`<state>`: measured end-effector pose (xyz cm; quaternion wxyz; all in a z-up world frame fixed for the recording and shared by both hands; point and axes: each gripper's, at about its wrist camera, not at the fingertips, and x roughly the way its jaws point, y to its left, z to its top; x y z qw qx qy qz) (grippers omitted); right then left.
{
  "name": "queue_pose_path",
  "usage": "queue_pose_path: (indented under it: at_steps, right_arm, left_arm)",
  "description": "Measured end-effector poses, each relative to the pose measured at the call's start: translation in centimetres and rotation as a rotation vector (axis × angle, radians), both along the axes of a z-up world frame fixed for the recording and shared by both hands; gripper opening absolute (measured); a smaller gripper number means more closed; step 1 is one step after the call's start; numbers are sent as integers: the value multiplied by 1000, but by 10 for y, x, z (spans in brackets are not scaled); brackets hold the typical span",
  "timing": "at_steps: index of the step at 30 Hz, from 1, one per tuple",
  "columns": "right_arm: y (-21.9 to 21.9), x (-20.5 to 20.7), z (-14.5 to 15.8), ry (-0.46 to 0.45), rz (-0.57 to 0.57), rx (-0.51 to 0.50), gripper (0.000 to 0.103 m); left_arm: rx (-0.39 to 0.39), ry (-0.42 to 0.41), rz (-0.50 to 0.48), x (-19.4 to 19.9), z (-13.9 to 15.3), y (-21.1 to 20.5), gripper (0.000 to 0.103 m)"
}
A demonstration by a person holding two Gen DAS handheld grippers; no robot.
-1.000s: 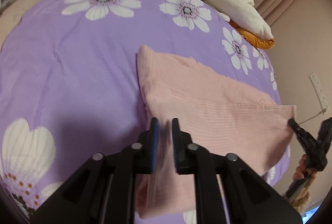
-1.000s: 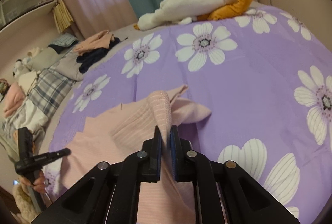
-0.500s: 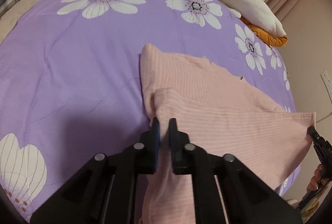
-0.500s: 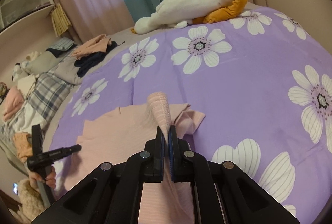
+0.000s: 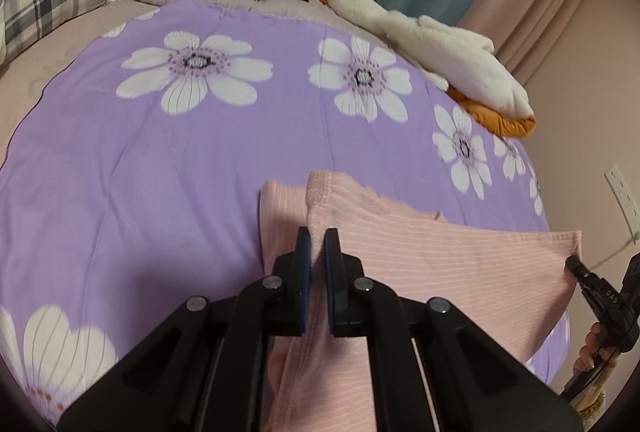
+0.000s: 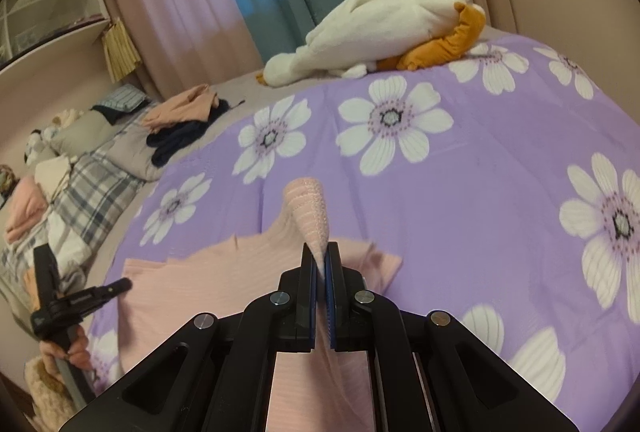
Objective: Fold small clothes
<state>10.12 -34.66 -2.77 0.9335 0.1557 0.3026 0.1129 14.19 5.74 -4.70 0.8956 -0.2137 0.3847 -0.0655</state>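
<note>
On the one purple flowered bedspread (image 5: 120,168), I have carried the near edge of the single pink ribbed garment (image 5: 460,264) farther over its far half since a second ago, so the fold is nearly closed. My two grippers, left gripper (image 5: 316,252) and right gripper (image 6: 320,264), each stay clamped on a hem corner, lifted above the cloth.

The pink garment (image 5: 440,264) runs off the bottom edge; the left claw (image 5: 316,248) covers its pinched hem.
</note>
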Motion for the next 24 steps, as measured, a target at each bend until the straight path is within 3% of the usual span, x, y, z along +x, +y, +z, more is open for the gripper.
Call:
queue_pose_path:
  at_steps: [4, 10, 12, 16, 21, 24]
  right_arm:
    - [-1, 41, -16, 57, -31, -26, 5]
    - [-4, 89, -53, 168, -67, -26, 5]
    - [-4, 97, -65, 194, -70, -30, 5]
    - [-1, 106, -89, 261, -88, -71, 5]
    - [-4, 111, -107, 324, -89, -79, 5]
    - [-6, 111, -112, 334, -92, -80, 5]
  left_arm:
    - [-40, 11, 10, 29, -4, 7, 5]
    - [12, 63, 42, 66, -23, 12, 3]
    - [-14, 103, 29, 72, -35, 15, 3]
    - [30, 135, 10, 74, -51, 12, 3]
    - [26, 178, 2, 76, -63, 12, 3]
    - [4, 186, 12, 75, -63, 13, 14]
